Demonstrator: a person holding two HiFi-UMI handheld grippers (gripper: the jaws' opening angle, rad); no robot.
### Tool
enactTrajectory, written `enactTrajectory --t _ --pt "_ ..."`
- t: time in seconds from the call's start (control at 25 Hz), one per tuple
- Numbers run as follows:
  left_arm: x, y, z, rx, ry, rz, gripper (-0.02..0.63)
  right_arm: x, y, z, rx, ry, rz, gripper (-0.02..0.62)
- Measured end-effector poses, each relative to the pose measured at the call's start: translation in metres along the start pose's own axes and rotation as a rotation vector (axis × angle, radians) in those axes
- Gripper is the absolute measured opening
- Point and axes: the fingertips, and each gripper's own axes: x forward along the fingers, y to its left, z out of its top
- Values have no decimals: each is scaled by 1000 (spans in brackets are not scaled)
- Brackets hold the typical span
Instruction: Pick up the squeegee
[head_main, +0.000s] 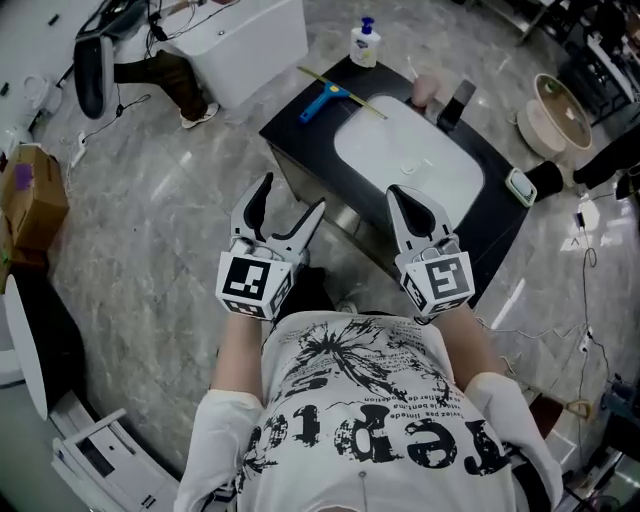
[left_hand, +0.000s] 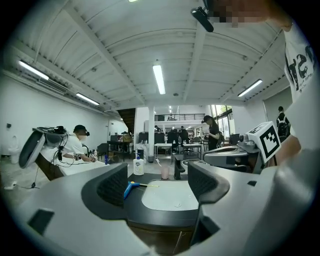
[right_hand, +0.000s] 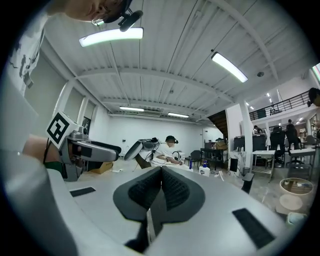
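The squeegee (head_main: 324, 99) has a blue handle and a thin yellowish blade, and lies on the black counter (head_main: 300, 130) left of the white basin (head_main: 410, 160). In the left gripper view the squeegee (left_hand: 131, 187) shows between the jaws, far ahead. My left gripper (head_main: 292, 195) is open and empty, held in the air short of the counter's near corner. My right gripper (head_main: 402, 195) hangs over the counter's near edge, its pads (right_hand: 161, 187) pressed together on nothing. Both are well apart from the squeegee.
A soap bottle (head_main: 365, 45), a pink cup (head_main: 424, 90) and a black faucet (head_main: 455, 103) stand at the counter's far side. A person (head_main: 170, 75) sits at a white table (head_main: 250, 40) to the far left. A cardboard box (head_main: 35, 195) lies on the floor at left.
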Motion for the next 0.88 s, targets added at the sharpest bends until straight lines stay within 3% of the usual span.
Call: enactTrajectory --t 0.44,0.88 --pt "184 107 -11 9 81 -193 362 144 -94 -12 63 60 -193 15" --pt "338 184 -108 -13 311 -360 361 259 -162 -72 164 172 -369 14"
